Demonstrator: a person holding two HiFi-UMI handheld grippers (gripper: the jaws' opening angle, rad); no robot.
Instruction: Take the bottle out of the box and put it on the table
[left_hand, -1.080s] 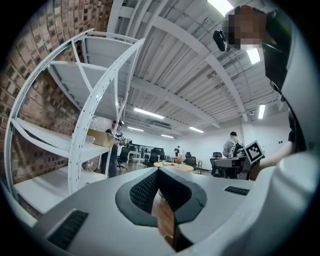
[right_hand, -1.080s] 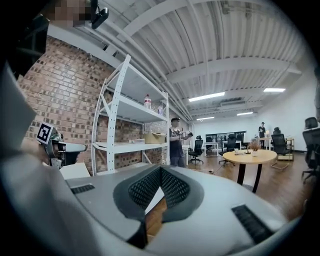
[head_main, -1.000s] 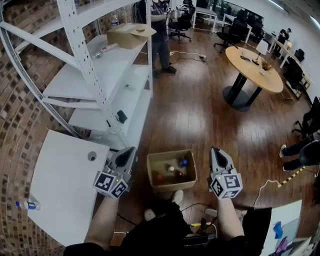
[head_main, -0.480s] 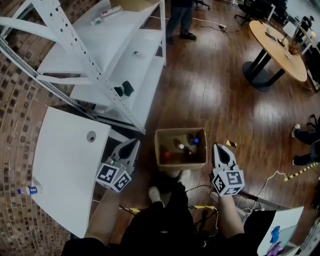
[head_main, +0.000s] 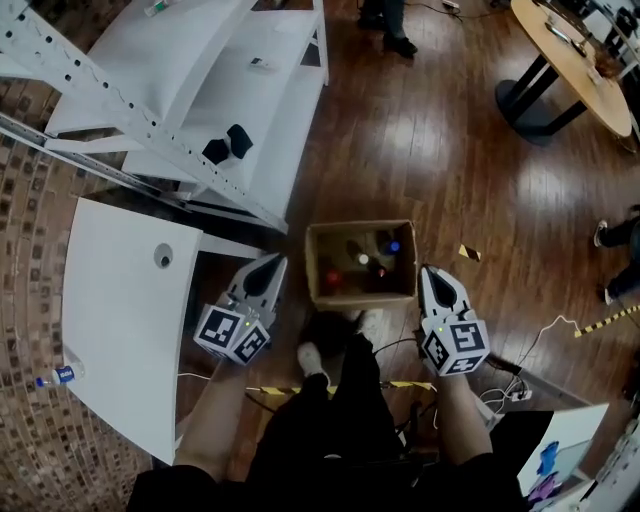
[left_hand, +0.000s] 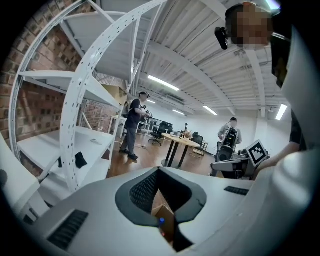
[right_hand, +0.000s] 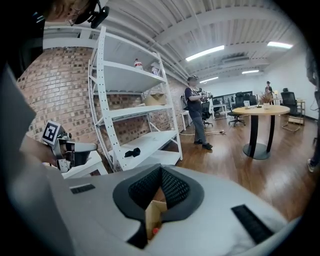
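Box (head_main: 314, 262): brown cardboard, matt, raw-cut edges.
Bottles (head_main: 362, 258) inside: coloured caps, apparently plastic; finish too small to judge.
Floor (head_main: 430, 150): dark wood planks, polished, glossy with streaks of glare.
Table (head_main: 120, 320): white board, smooth, matt.
Small bottle (head_main: 55, 378) on it: clear plastic, blue label.
Shelf unit (head_main: 200, 60): white painted metal, perforated uprights, smooth satin shelves.
Wall (head_main: 30, 220): brick, rough, matt.
Left hand-held gripper (head_main: 273, 262) and right hand-held gripper (head_main: 432, 272): pale grey moulded plastic shells, smooth, faint sheen; black ribbed pads (left_hand: 145, 192), matt, rubbery look; marker cubes in matt black-and-white print.
Round table (head_main: 580, 70): pale wood top, smooth; dark metal base.
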